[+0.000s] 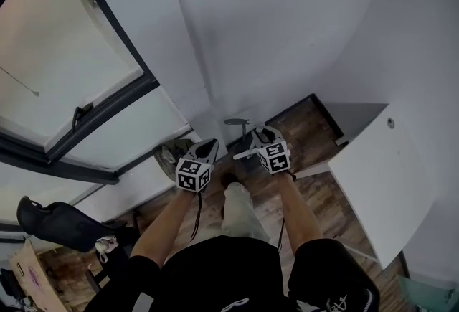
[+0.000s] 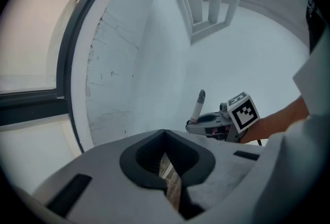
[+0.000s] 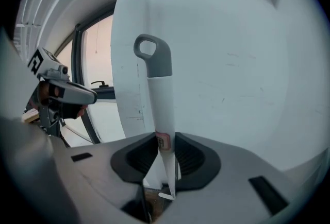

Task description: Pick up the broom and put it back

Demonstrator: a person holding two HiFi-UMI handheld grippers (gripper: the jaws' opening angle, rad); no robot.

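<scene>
**A:** Starting with the right gripper (image 3: 165, 138). Spread or closed?

**B:** Closed, pinching the white handle (image 3: 161, 109) of the broom low on its shaft. Plain to see between the black pads.

**A:** And the left gripper (image 2: 165, 138)?

**B:** Pressed together at the tips, gripping nothing, with only floorboards (image 2: 172, 187) glimpsed through the slit below. Hanging just left of the right one, apart from the handle.

**A:** Which way along the handle?

**B:** Close to upright, leaning a little. Rising out of the right jaws to the grey hanging loop (image 3: 153, 55) on top, and running down past them toward the floor. Cannot make out the bristle end in any view; probably hidden beneath the grippers in the head view.

**A:** Where relative to the room?

**B:** Right in front of the white wall (image 3: 232, 63), near the corner beside the window (image 1: 64, 52). Well apart from the white desk (image 1: 380, 174) on the right.

**A:** And for putting it back?

**B:** Hold that long axis near vertical and carry it forward toward the corner, loop end up. Already in the right hand, so no call for the left, though near enough to steady the shaft if wanted. Judging by this, mid-carry: lifted, not yet set against anything.
</scene>
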